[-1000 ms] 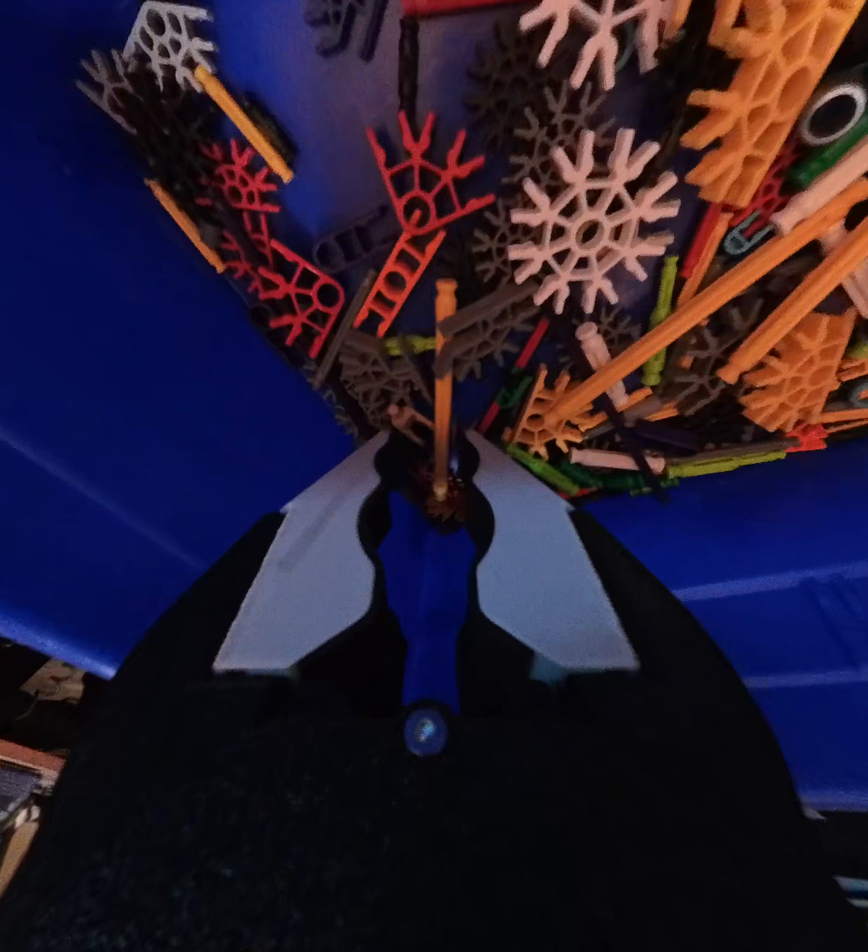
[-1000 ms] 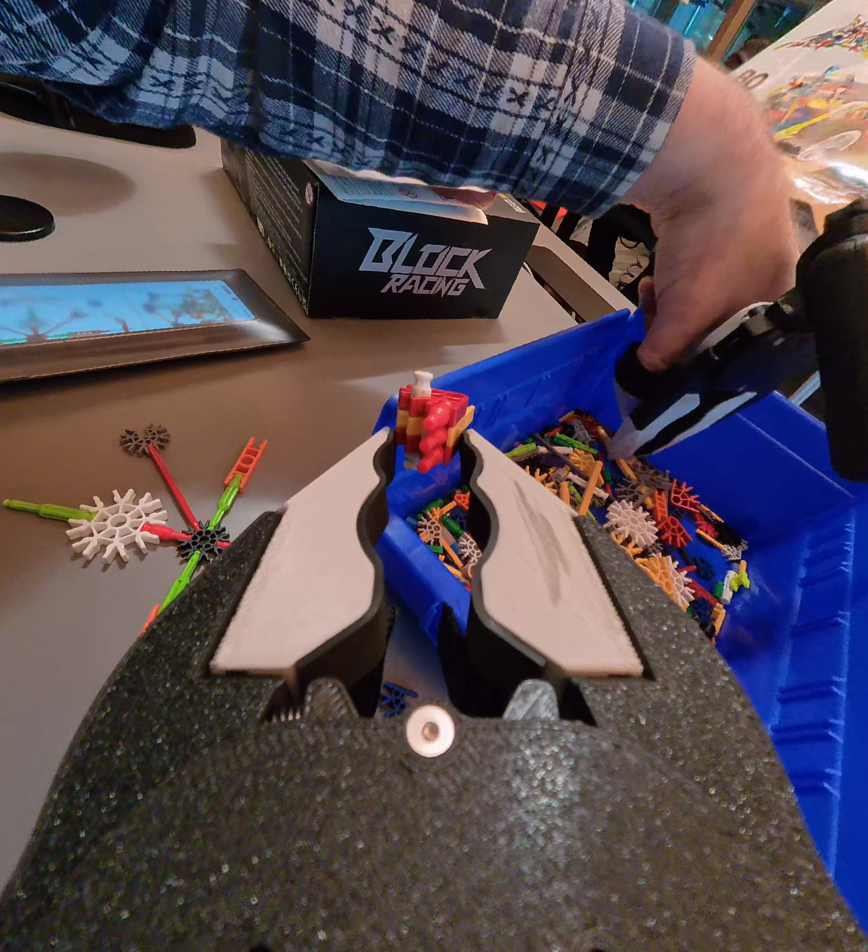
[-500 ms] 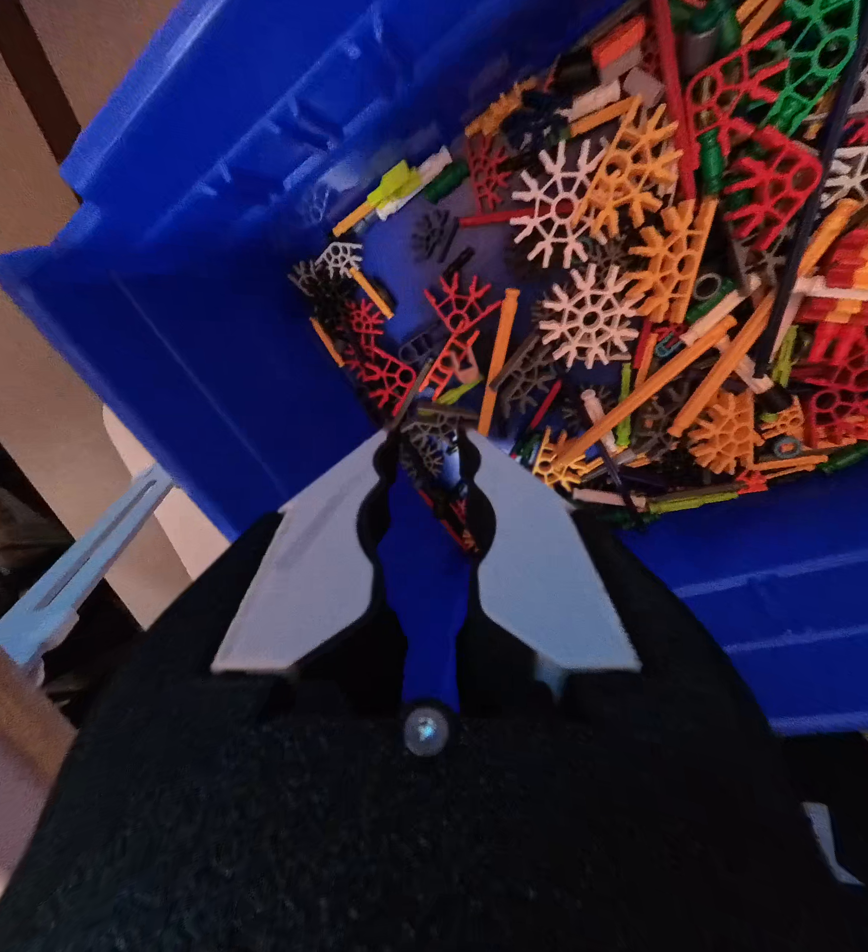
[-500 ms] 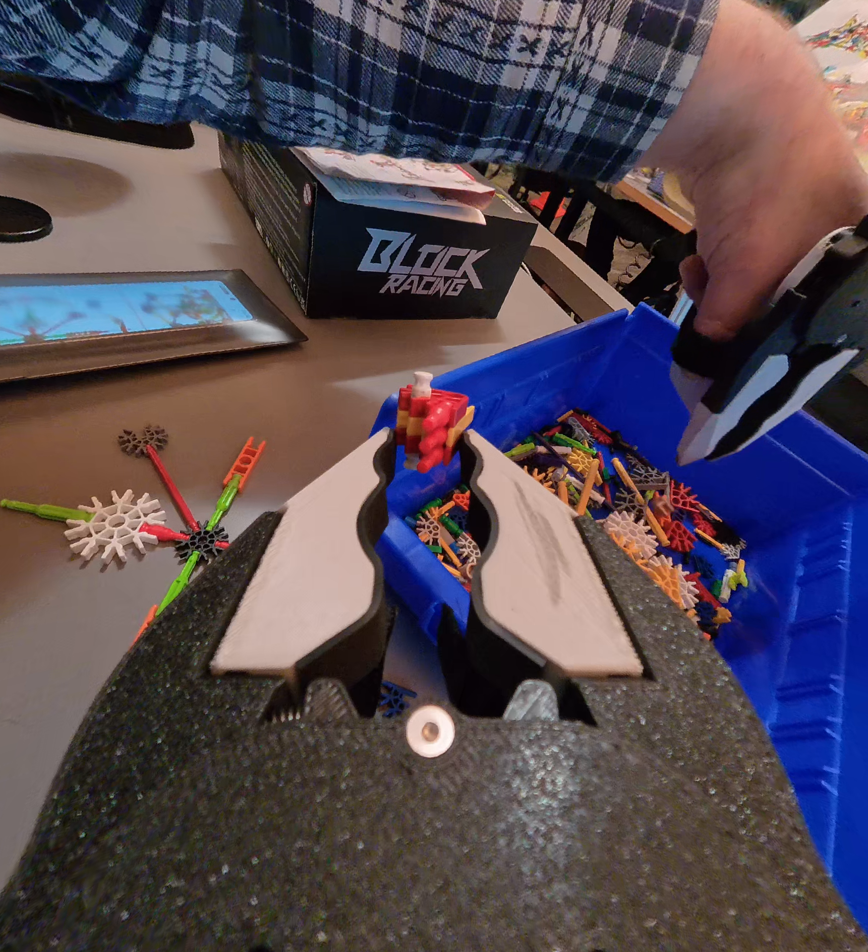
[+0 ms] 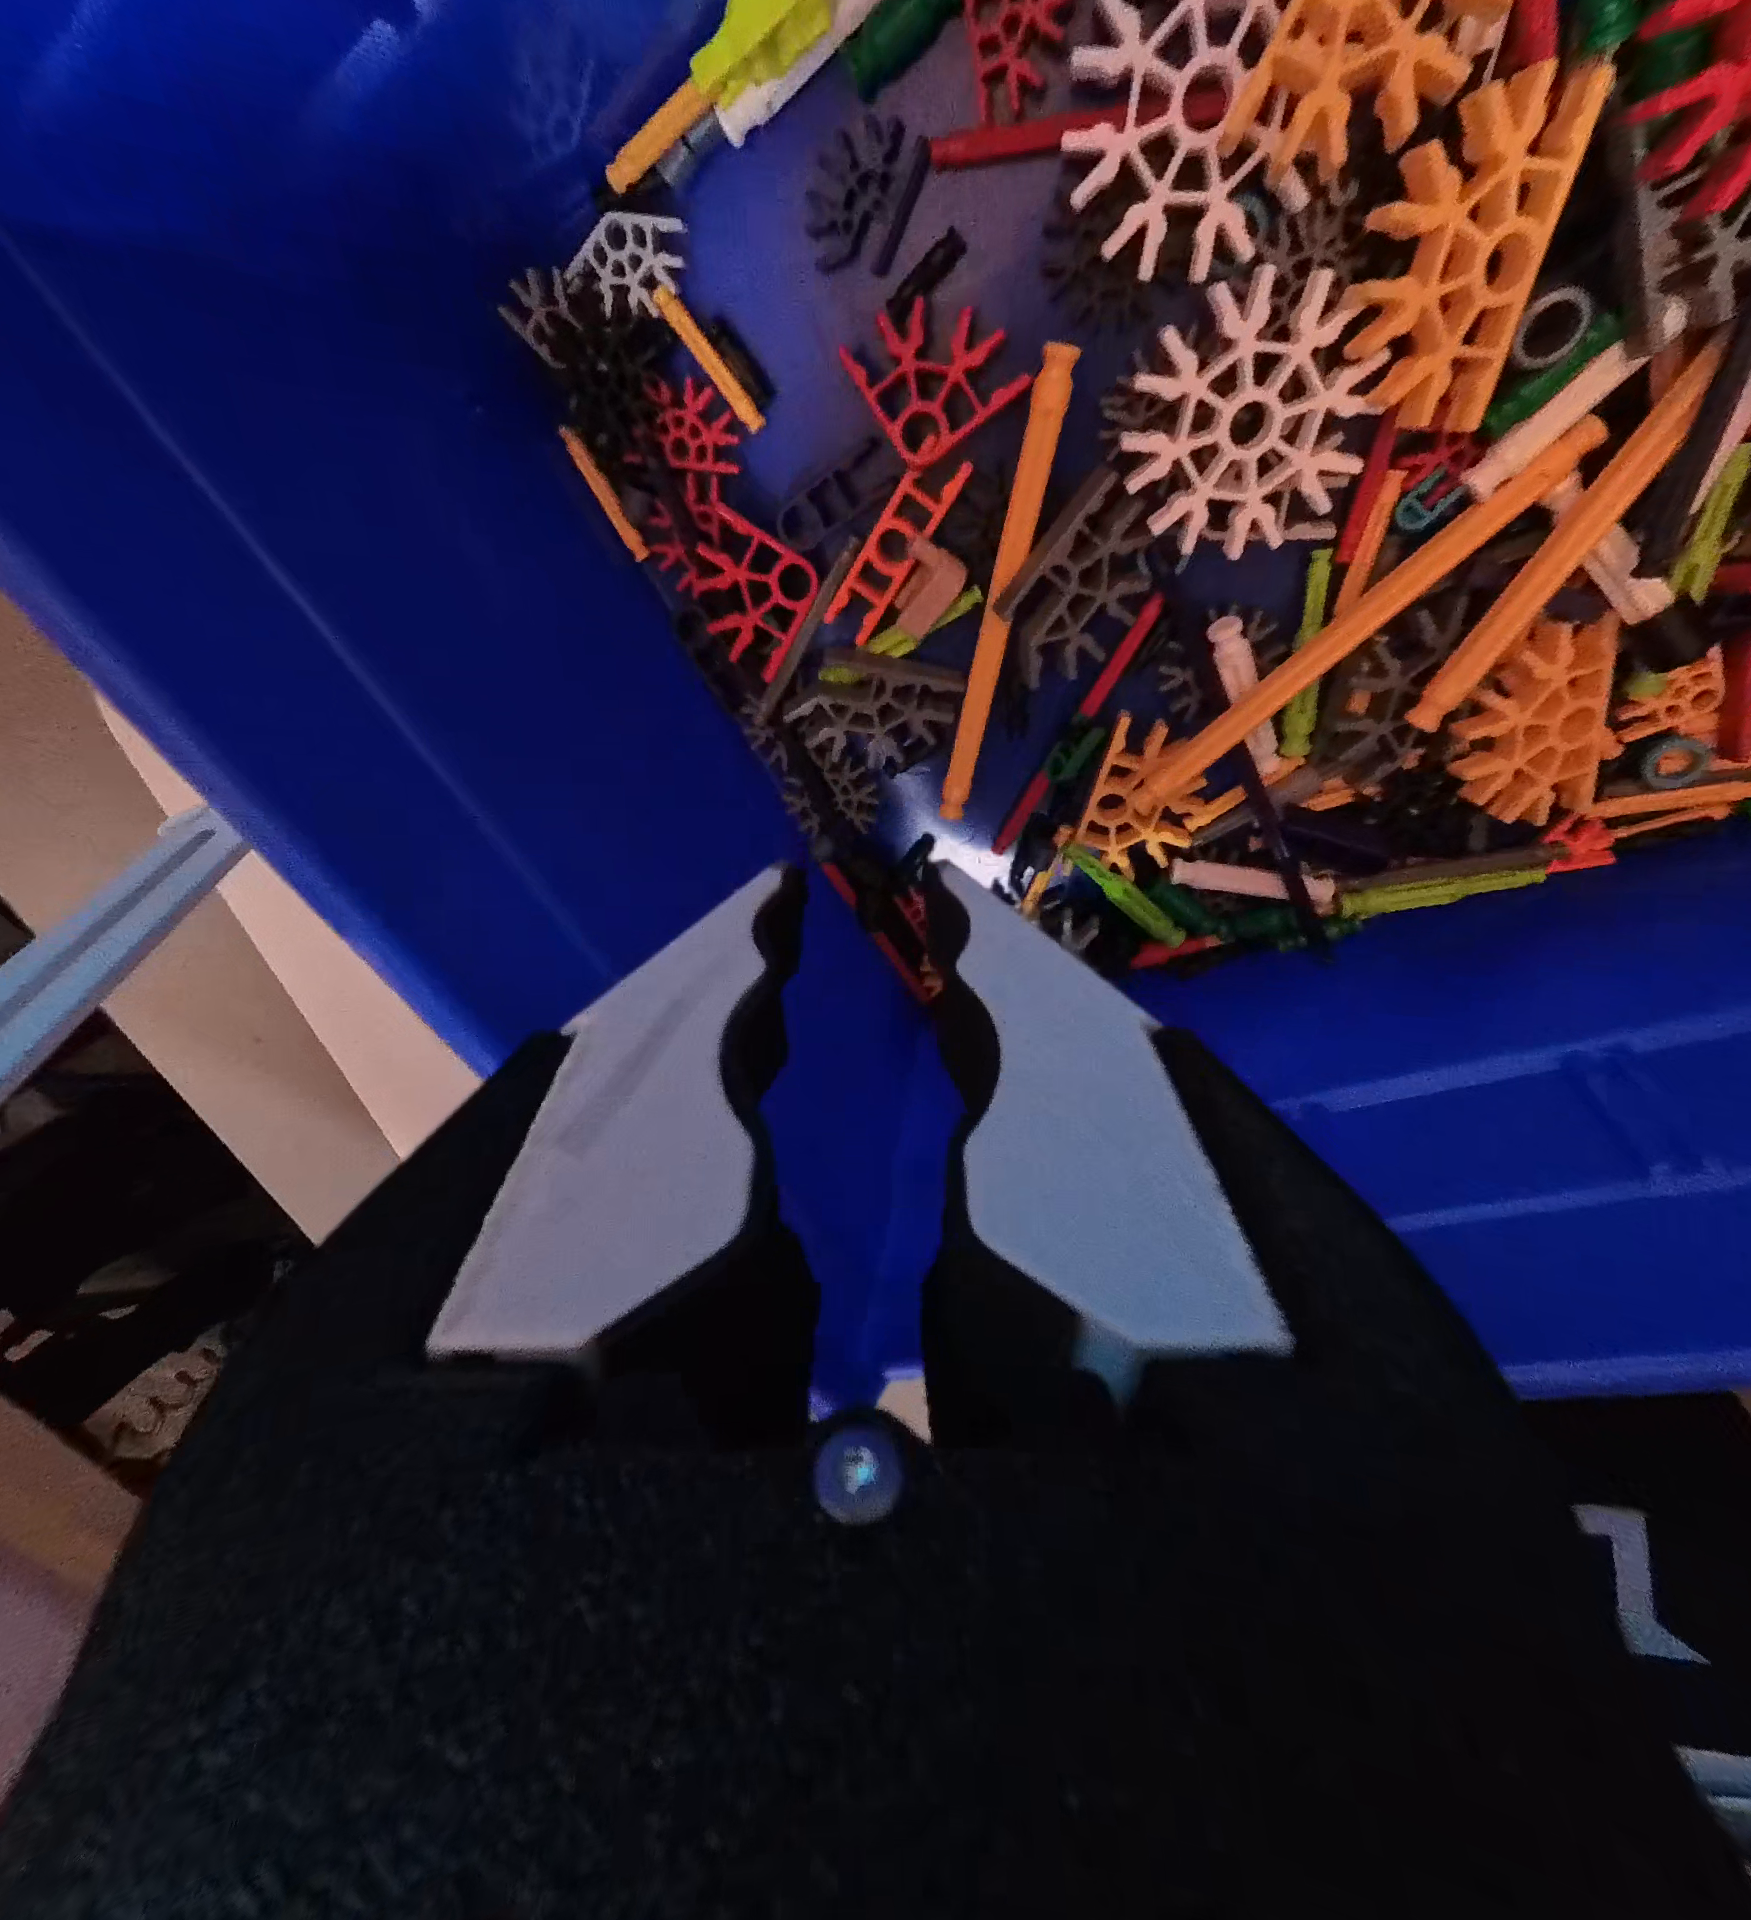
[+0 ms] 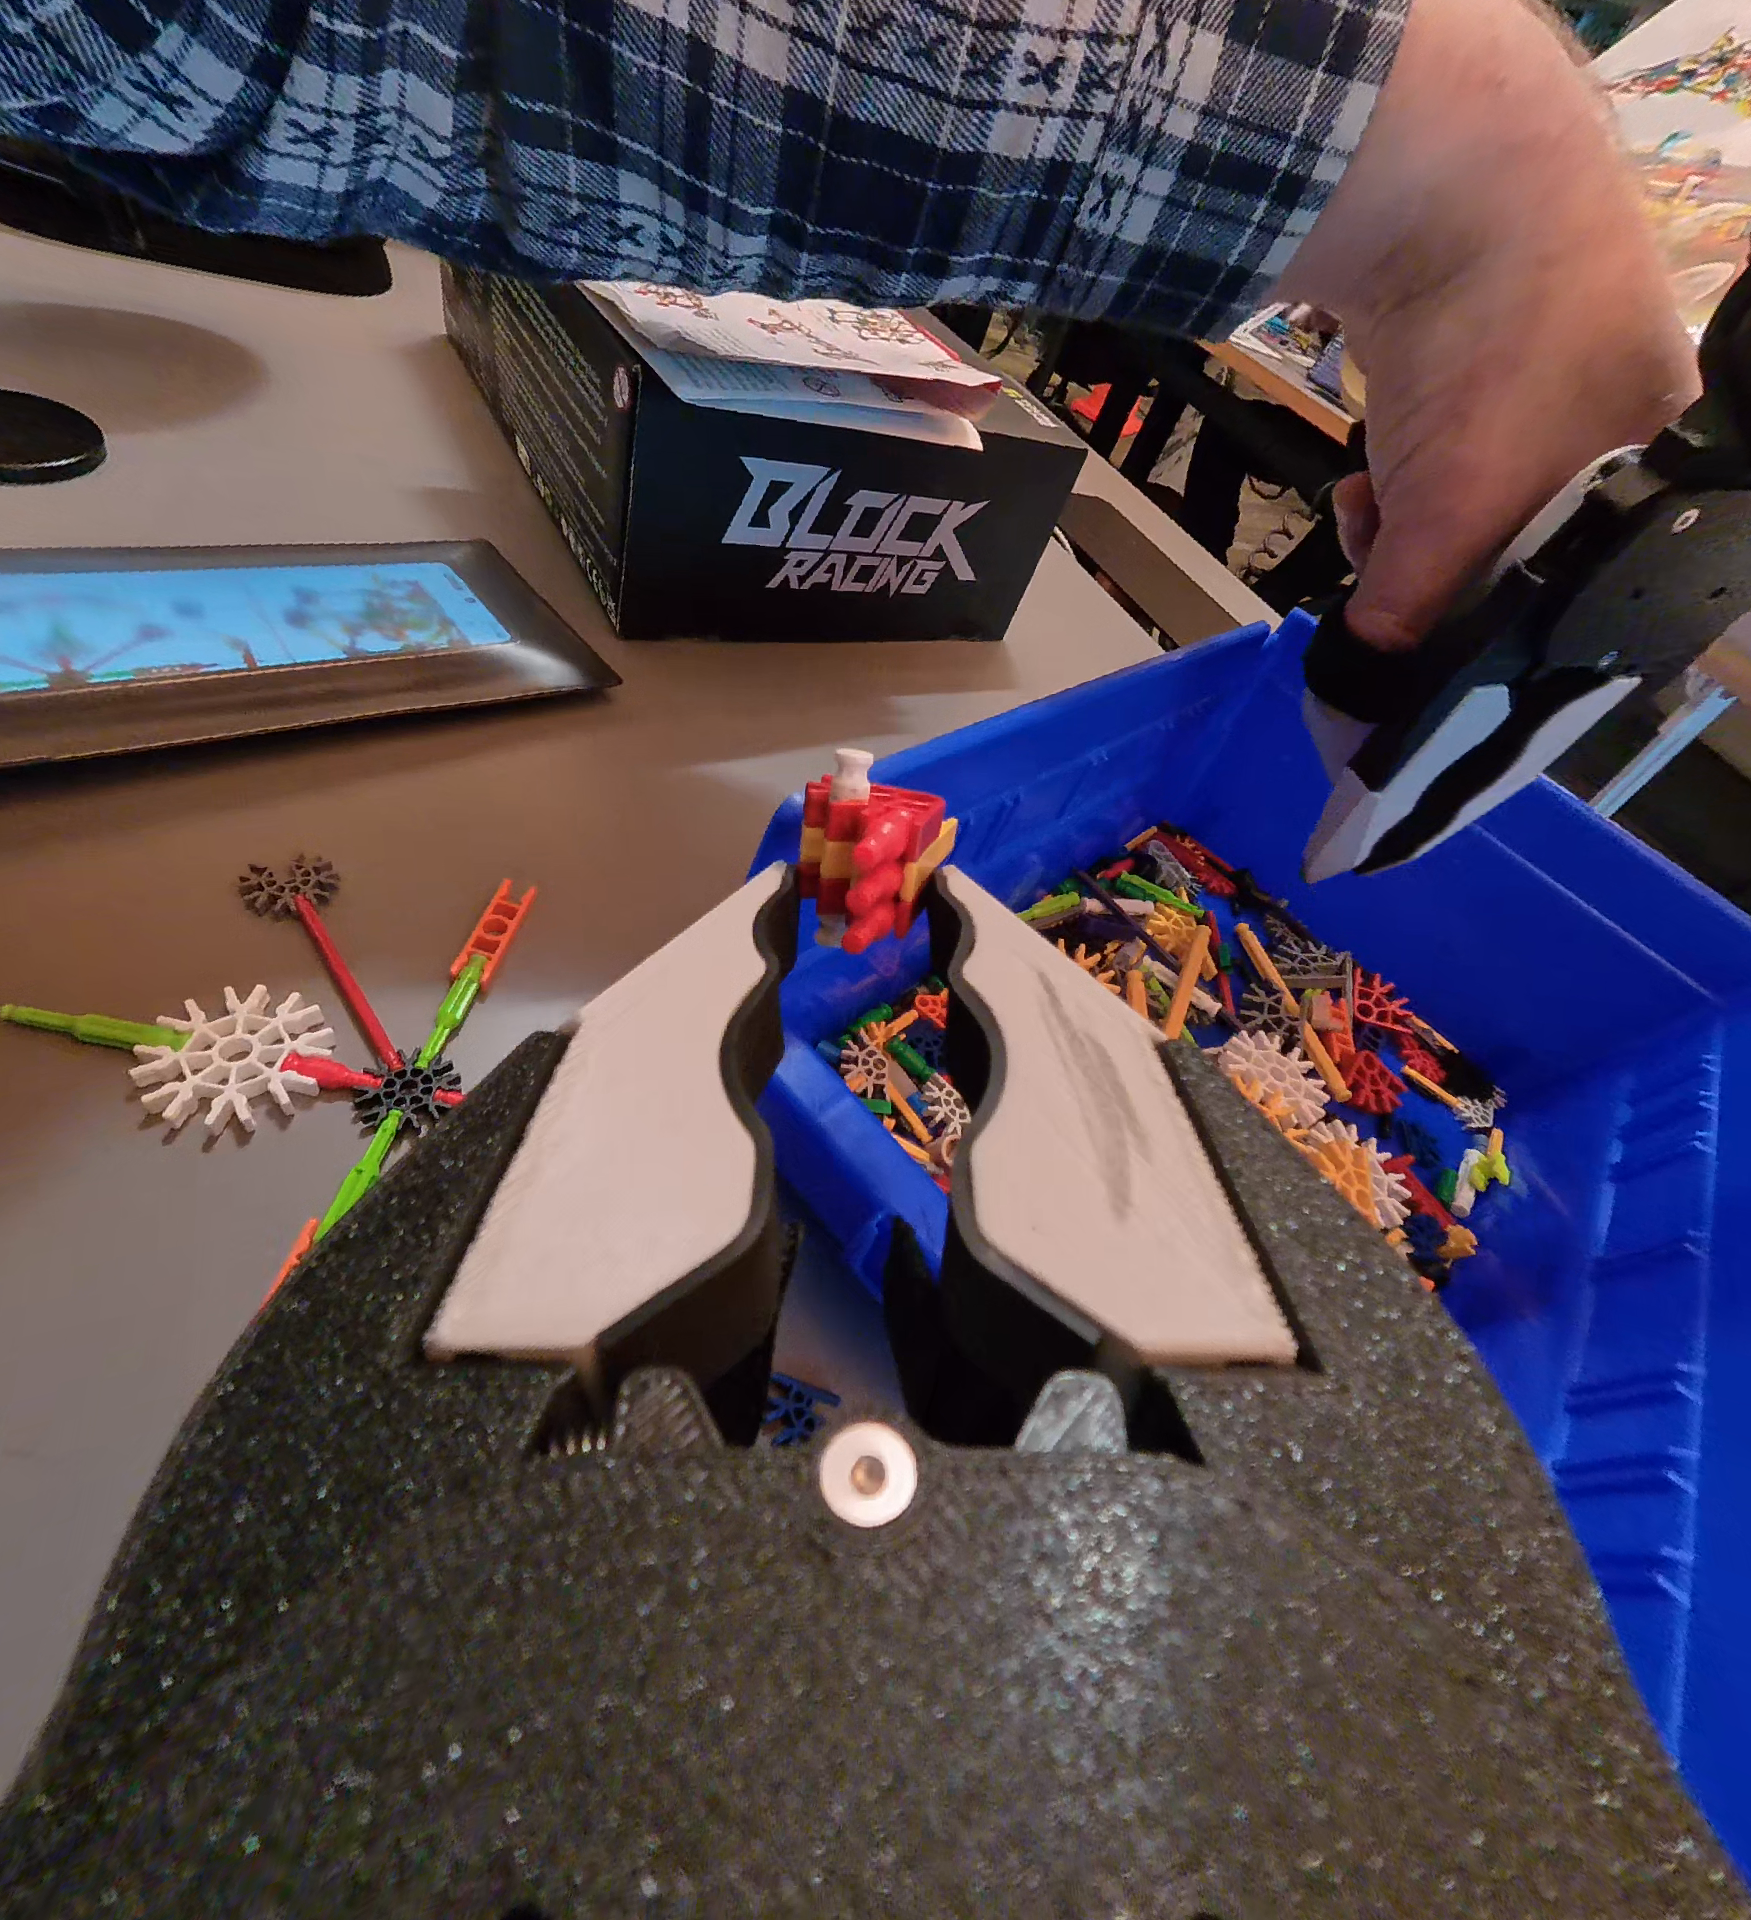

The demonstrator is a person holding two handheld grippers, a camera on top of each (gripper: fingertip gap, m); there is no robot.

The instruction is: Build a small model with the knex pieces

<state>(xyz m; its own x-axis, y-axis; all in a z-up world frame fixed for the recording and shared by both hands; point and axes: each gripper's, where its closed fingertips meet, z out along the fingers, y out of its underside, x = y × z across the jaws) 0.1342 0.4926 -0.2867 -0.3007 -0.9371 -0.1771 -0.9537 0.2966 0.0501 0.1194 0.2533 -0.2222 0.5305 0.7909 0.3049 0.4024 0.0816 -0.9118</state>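
My right gripper (image 6: 866, 883) is shut on a small red and yellow block piece (image 6: 871, 862) with a white peg on top. It holds the piece above the near left corner of the blue bin (image 6: 1681, 1143). The bin holds several loose rods and snowflake connectors (image 6: 1276, 1070). My left gripper (image 5: 866, 883) hangs over the bin's corner, its jaws nearly together on a small dark piece with a red rod (image 5: 892, 925). An orange rod (image 5: 1006, 582) lies in the bin just ahead of it. The left gripper also shows in the right wrist view (image 6: 1328, 847), above the bin's far rim, held by a hand (image 6: 1473, 312).
On the brown table (image 6: 642, 748), left of the bin, lies an assembly of a white snowflake connector (image 6: 232, 1055), a black hub (image 6: 409, 1086) and green and red rods. Behind it lie a lit tablet (image 6: 206, 634) and a black box (image 6: 798, 520). A plaid sleeve (image 6: 746, 125) spans the top. The tips of one gripper are about 25 cm away from the tips of the other.
My left gripper lifted out of the pile toward the bin's far rim, then dipped closer again. The orange rod stayed in the bin. My right gripper has not moved.
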